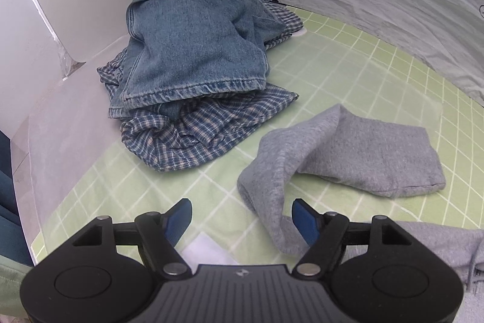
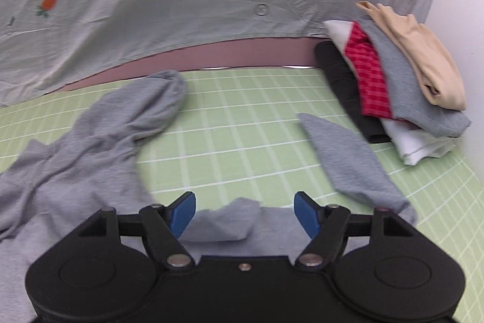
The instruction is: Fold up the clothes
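Left wrist view looks down past the left gripper (image 1: 242, 220), whose 2 blue-padded fingers (image 1: 178, 220) stand apart with nothing pressed between them; a fold of the grey sweatshirt (image 1: 348, 153) lies just beside the right pad, and I cannot tell whether it touches. The sweatshirt is a soft, heathered knit, spread on the table (image 1: 348, 62), which is covered by a pale green mat ruled with white grid lines. One sleeve, as it seems, is doubled back across the mat and ends in a rounded cuff. Behind it sits an unfolded heap: stiff blue denim jeans (image 1: 187, 44) with a thick stitched hem, slumped on a thin blue-and-white checked garment (image 1: 193, 132). That heap probably waits its turn.

From the right wrist view, the right gripper (image 2: 245, 211) also has its fingers apart, with a small bunched peak of the same grey cloth below the gap but not clamped. Another grey sleeve (image 2: 348, 159) lies flat and tapering toward the folded stack (image 2: 408, 87) at the table's far right: black, white, red-striped, grey and beige pieces laid in neat layers, likely finished work kept out of the way. A pale sheet with small carrot prints (image 2: 51, 0) hangs behind. Judging by the loose sleeves, folding of the sweatshirt is at an early stage.
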`<state>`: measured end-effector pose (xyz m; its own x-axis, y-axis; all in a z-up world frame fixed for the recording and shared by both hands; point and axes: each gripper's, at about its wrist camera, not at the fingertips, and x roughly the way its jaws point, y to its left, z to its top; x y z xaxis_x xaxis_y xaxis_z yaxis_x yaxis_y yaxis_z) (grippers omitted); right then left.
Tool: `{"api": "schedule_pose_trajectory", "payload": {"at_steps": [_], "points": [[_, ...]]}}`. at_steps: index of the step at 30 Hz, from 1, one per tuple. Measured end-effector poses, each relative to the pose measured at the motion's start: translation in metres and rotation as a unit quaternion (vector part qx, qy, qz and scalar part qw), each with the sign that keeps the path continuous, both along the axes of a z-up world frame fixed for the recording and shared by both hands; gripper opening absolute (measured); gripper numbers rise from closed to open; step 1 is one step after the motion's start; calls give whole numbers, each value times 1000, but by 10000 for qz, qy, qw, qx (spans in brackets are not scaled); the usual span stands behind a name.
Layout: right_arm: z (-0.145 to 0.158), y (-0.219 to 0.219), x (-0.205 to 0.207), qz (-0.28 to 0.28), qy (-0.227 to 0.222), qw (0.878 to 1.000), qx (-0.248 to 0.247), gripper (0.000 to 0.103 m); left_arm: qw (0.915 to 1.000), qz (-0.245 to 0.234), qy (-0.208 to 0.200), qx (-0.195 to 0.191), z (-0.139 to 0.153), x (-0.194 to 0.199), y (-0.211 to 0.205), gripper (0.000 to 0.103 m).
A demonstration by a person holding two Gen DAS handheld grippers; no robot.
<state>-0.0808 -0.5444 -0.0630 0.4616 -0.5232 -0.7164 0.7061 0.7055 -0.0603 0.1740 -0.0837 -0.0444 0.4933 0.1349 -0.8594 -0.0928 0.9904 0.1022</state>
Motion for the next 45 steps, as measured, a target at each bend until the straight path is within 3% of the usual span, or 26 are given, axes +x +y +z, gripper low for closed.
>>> {"api": "schedule_pose_trajectory", "payload": {"at_steps": [5,7,10,18,26,27,29,31,32,33,35,41,45], "points": [[-1,54,21,514,-113,9983,258,75,9980,-537,245,-238,3,-20,5,74],[-2,71,26,636,-109,9974,327,75,9949,-779,389,-506,1,-26,3,74],[-5,90,31,729,-73,9965,406,76,9872,-1140,629,-925,-11,-32,-7,74],[-12,126,46,1121,56,9926,453,82,9686,-1875,969,-1312,-36,-23,-46,72],[-30,117,66,1164,619,9904,426,84,9574,-2256,1205,-1340,-51,-9,-67,56],[-32,116,66,1199,686,9894,442,84,9562,-2328,1164,-1338,-51,-11,-69,52],[-36,115,67,1265,785,9876,491,83,9524,-2453,1134,-1413,-52,-14,-73,31],[-34,113,63,1289,726,9875,550,68,9519,-2476,1116,-1422,-51,-17,-76,12],[-32,111,61,1309,677,9874,576,39,9535,-2521,1009,-1309,-48,-20,-78,6],[-28,109,58,1322,621,9875,598,19,9545,-2549,906,-1257,-44,-24,-78,3],[-19,104,46,1327,407,9883,639,5,9553,-2586,717,-1242,-35,-31,-76,2],[8,98,-8,1033,-71,9932,532,0,9598,-2526,181,-1212,-4,-64,-52,2],[10,95,-45,794,-135,9944,690,0,9603,-2439,64,-1351,7,-91,-33,2]]}}
